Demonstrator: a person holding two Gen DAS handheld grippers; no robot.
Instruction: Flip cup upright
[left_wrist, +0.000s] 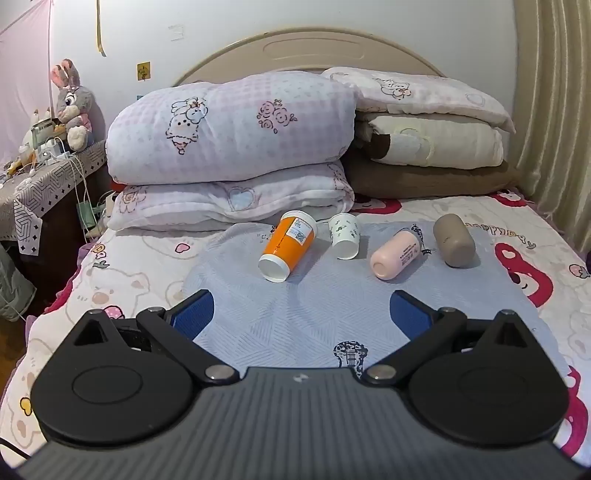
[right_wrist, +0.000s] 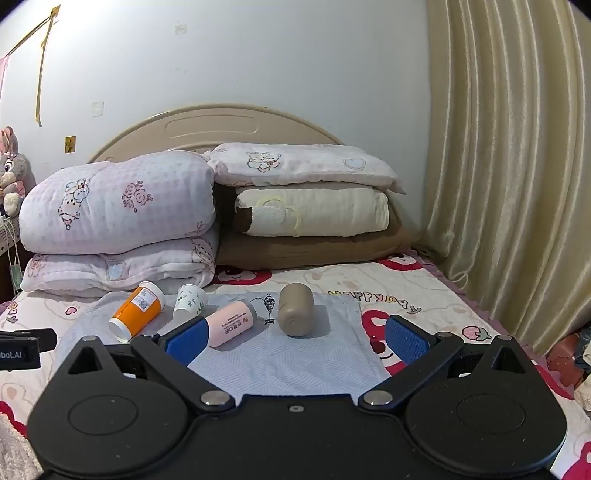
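Cups lie tipped on the grey quilted mat (left_wrist: 295, 314); nearest my spread, empty left gripper (left_wrist: 301, 314) is the orange paper cup (left_wrist: 288, 245), base toward me, while the right gripper (right_wrist: 295, 341), also spread, faces the brown tumbler (right_wrist: 295, 309).

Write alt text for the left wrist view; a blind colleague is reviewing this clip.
Four cups lie tipped on a grey mat on a bed: an orange paper cup, a small white cup, a pink cup and a brown cup. The left tool hangs open in front of them, holding nothing. Folded quilts are stacked behind.
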